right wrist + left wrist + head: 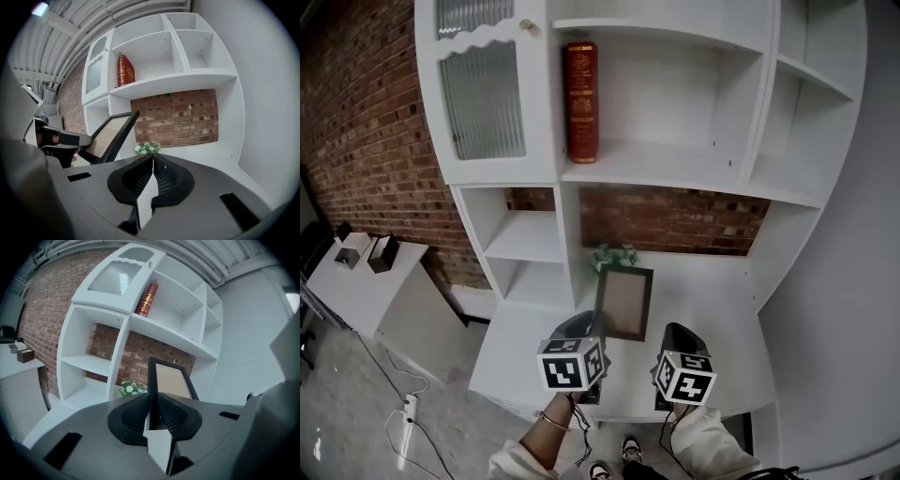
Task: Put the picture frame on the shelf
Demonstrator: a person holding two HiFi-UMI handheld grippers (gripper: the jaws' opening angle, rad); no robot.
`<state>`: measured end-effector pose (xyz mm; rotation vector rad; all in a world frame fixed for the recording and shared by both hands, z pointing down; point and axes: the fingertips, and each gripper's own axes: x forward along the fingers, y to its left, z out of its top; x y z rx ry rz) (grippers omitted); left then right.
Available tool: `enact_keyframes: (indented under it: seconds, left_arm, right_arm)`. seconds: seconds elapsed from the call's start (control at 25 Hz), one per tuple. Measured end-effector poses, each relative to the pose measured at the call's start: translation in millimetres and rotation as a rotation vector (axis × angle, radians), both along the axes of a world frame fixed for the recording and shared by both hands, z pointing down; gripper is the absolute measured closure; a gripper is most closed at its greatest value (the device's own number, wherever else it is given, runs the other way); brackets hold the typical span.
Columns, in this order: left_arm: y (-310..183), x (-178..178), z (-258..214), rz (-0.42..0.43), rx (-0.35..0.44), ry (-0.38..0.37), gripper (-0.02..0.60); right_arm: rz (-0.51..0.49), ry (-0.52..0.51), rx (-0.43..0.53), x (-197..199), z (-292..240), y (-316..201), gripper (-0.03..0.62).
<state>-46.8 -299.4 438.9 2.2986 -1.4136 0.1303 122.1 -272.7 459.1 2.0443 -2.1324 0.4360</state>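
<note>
Left tool [153, 408] clamped on edge of picture frame [624, 302]. Frame was upright over white surface [722, 319], not yet on shelf. Right tool [153, 163] was pinched shut, empty, just right of it. Beyond frame, small flower bunch [616, 255] sat at surface's back. White shelf unit [534, 234] rose behind. Red book [580, 101] stood on upper shelf, ribbed-glass door [483, 98] beside it. Brick wall [356, 141] ran behind. Low side surface [347, 291] at left carried two boxes [382, 253].

Black picture frame [623, 302] with a tan panel stood upright, a lower corner clamped in the left gripper [153, 414], before the white shelf [675, 167].
</note>
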Motion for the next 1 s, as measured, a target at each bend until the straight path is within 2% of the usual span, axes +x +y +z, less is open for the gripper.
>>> enact_keyframes:
  seconds: [0.32, 1.0]
  left_arm:
    - [-11, 3, -53, -0.011, 0.098, 0.028, 0.515]
    - [-84, 25, -165, -0.035, 0.255, 0.051, 0.515]
  right_arm:
    - [-0.005, -0.004, 0.065, 0, -33, -6, 0.569]
    - [-0.069, -0.006, 0.199, 3, -114, -89, 0.569]
